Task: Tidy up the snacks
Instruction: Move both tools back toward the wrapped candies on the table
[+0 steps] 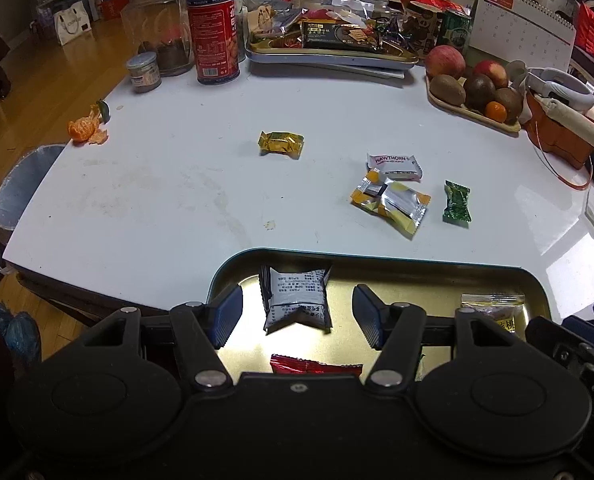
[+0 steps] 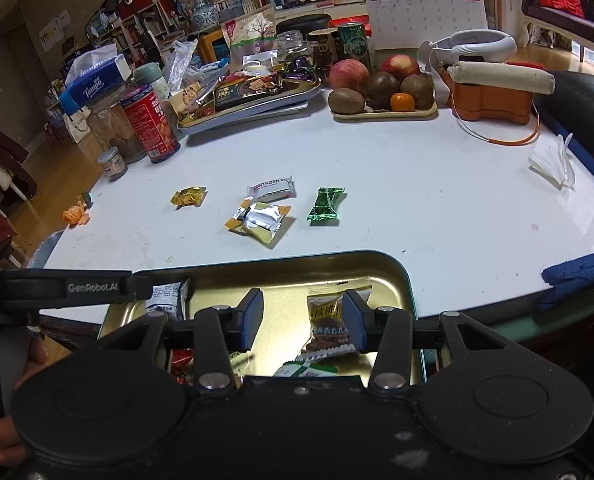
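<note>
A gold tin tray (image 1: 397, 270) (image 2: 281, 266) sits at the table's near edge. In it lie a grey-white packet (image 1: 297, 300), a red packet (image 1: 315, 366) and a brown walnut packet (image 2: 329, 320) (image 1: 493, 308). My left gripper (image 1: 297, 314) is open above the grey-white packet. My right gripper (image 2: 303, 320) is open above the tray, the walnut packet against its right pad. On the table lie a gold candy (image 1: 281, 144) (image 2: 188, 197), a white Hawthorn bar (image 1: 393, 166) (image 2: 271, 188), a silver-yellow packet (image 1: 391, 204) (image 2: 259, 220) and a green candy (image 1: 457, 202) (image 2: 325, 205).
At the back stand a second snack-filled tray (image 1: 329, 54), a red can (image 1: 213, 36), a small jar (image 1: 143, 72) and a fruit plate (image 1: 473, 110). A peeled tangerine (image 1: 83, 128) lies at the left edge. An orange box (image 2: 493, 100) and a tissue (image 2: 553, 164) are right.
</note>
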Demonstrator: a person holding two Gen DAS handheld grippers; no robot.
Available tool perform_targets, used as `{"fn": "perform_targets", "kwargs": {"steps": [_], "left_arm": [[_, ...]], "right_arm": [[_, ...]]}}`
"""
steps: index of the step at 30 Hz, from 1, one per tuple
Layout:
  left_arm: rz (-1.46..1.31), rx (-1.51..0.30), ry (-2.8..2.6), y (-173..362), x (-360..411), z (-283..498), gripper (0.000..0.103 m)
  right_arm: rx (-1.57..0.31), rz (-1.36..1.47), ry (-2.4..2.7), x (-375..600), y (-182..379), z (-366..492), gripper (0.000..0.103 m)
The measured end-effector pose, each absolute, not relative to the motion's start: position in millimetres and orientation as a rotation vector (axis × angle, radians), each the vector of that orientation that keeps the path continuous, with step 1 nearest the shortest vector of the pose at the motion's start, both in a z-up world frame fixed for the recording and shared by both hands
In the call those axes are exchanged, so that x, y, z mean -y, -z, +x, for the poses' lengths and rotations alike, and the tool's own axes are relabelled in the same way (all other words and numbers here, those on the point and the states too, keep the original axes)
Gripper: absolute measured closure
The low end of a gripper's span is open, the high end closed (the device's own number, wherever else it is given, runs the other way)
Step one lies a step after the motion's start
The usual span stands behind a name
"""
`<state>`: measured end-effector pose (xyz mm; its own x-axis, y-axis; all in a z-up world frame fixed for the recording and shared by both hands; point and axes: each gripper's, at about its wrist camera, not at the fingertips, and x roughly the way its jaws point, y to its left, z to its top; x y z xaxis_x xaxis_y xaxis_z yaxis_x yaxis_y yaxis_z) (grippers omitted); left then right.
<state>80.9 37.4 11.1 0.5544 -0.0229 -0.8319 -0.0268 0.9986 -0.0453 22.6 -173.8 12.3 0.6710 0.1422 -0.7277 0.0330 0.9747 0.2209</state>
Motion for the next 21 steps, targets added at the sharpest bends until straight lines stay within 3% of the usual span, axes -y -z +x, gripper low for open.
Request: {"fn": "perform_targets", "kwargs": {"steps": [7, 21], "left_arm": [[0.009, -0.981, -0.015, -28.3, -32.4, 108.7, 0.04], [0.073, -0.948, 0.009, -54.7, -14.7, 196.5, 0.04]], "right_arm": [[-0.905, 0.273, -0.102, 174.0, -20.1, 66.0, 0.056], [-0.869, 0.201, -0.037, 184.2, -49.4, 179.3, 0.058]]}}
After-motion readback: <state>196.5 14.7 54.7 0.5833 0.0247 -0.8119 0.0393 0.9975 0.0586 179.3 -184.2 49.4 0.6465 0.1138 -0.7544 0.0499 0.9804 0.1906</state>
